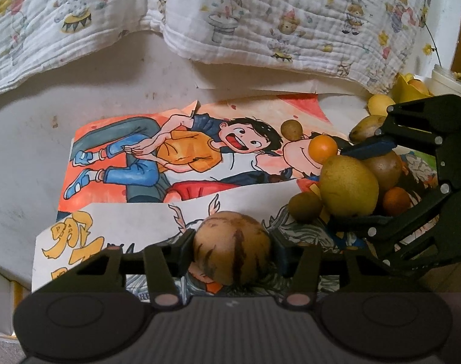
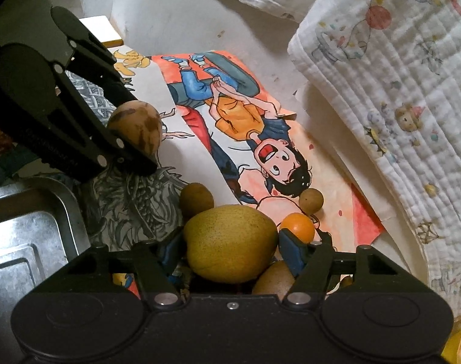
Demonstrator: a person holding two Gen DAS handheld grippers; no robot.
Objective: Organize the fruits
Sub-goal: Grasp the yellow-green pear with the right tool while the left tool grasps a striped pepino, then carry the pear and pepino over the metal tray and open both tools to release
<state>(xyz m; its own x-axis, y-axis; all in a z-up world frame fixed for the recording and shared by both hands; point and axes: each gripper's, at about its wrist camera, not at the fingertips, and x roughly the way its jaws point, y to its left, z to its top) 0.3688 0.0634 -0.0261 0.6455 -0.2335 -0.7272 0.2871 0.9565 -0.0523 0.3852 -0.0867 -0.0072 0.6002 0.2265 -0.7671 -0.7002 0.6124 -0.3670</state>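
While both claws sit low over the cartoon poster (image 1: 145,151), the left gripper (image 1: 232,250) clamps a brown streaked fruit (image 1: 232,247) at the poster's near edge; to its right, the right gripper (image 2: 230,242) grasps the large yellow-green pear (image 2: 230,242), long axis spanning the jaws, amid the fruit pile at the poster's right end.

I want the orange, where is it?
In the right wrist view the orange sits on the drawing, just right of the big pear.
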